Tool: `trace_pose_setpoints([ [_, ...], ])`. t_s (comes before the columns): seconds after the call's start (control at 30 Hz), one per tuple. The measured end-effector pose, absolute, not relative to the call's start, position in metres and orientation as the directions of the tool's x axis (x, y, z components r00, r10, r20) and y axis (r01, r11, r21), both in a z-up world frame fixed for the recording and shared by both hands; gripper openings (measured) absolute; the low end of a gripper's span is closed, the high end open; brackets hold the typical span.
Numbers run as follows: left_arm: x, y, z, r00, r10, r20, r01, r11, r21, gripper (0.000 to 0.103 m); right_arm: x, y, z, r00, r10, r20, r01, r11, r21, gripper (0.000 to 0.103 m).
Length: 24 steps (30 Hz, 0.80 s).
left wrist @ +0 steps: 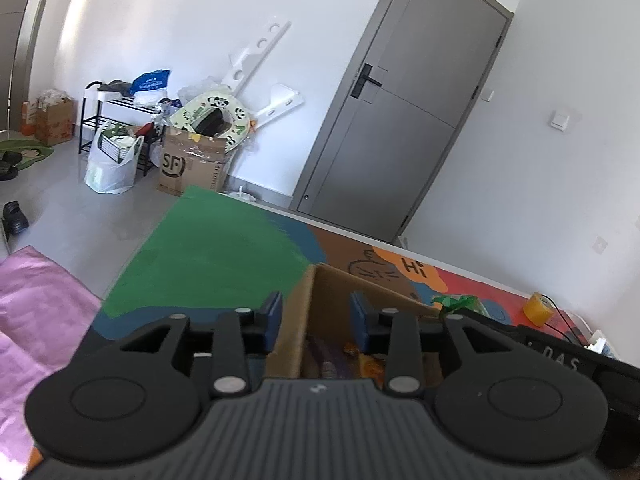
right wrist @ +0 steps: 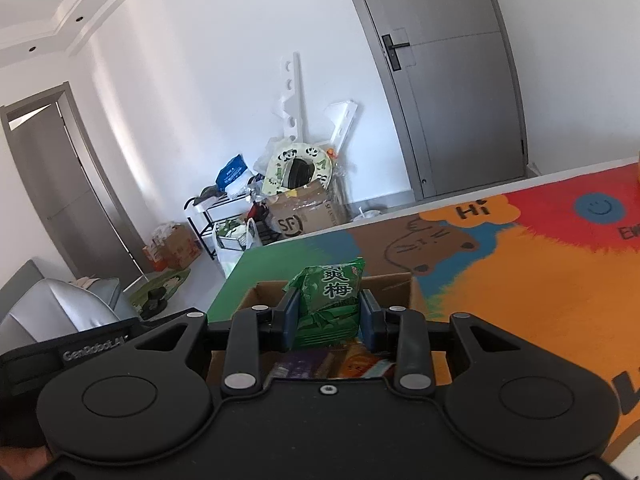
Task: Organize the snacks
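A brown cardboard box (left wrist: 298, 320) stands on the colourful table mat (left wrist: 208, 256) and holds several snack packets (left wrist: 352, 360). My left gripper (left wrist: 316, 320) straddles the box's left wall with a wide gap between its fingers, not clamped on it. My right gripper (right wrist: 330, 320) is shut on a green plum snack packet (right wrist: 332, 300) and holds it upright above the same box (right wrist: 394, 286), where more packets (right wrist: 340, 362) lie. The green packet's top (left wrist: 456, 302) and the right gripper's body show at the right of the left wrist view.
A yellow tape roll (left wrist: 538, 308) and a black cable lie on the mat at the right. A pink cloth (left wrist: 36, 320) lies left of the table. Beyond the table's far edge are floor clutter, an SF carton (left wrist: 192, 168) and a grey door (left wrist: 404, 120).
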State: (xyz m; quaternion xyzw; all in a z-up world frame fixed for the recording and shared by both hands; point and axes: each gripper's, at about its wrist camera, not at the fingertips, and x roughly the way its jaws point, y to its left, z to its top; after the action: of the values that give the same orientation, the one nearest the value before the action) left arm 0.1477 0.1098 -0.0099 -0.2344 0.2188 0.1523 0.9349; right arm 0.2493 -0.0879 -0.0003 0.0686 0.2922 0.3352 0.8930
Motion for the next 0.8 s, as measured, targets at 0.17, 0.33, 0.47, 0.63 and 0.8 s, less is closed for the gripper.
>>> trace_pose_setpoints([
  [0.17,0.143,0.119,-0.010,0.851,0.203,-0.484,-0.413,0.827,-0.381,0.048,0.247,-0.080,-0.003,0.582,0.647,-0.493,-0.565,0.758,0.328,0.042],
  [0.33,0.138,0.121,-0.009,0.856,0.196,-0.478,-0.409,0.823,-0.395,0.058,0.240,-0.093,0.002,0.610,0.614,-0.501,-0.535,0.785,0.312,0.042],
  [0.47,0.134,0.113,-0.008,0.859,0.187,-0.477,-0.397,0.833,-0.386,0.069,0.231,-0.108,0.004,0.634,0.587,-0.504,-0.512,0.807,0.295,0.047],
  [0.63,0.132,0.098,-0.007,0.856,0.166,-0.490,-0.375,0.852,-0.365,0.075,0.224,-0.131,0.003,0.656,0.562,-0.504,-0.475,0.826,0.302,0.050],
  [0.8,0.127,0.079,-0.002,0.852,0.157,-0.500,-0.358,0.871,-0.337,0.083,0.214,-0.153,0.004,0.671,0.552,-0.495,-0.457,0.833,0.310,0.056],
])
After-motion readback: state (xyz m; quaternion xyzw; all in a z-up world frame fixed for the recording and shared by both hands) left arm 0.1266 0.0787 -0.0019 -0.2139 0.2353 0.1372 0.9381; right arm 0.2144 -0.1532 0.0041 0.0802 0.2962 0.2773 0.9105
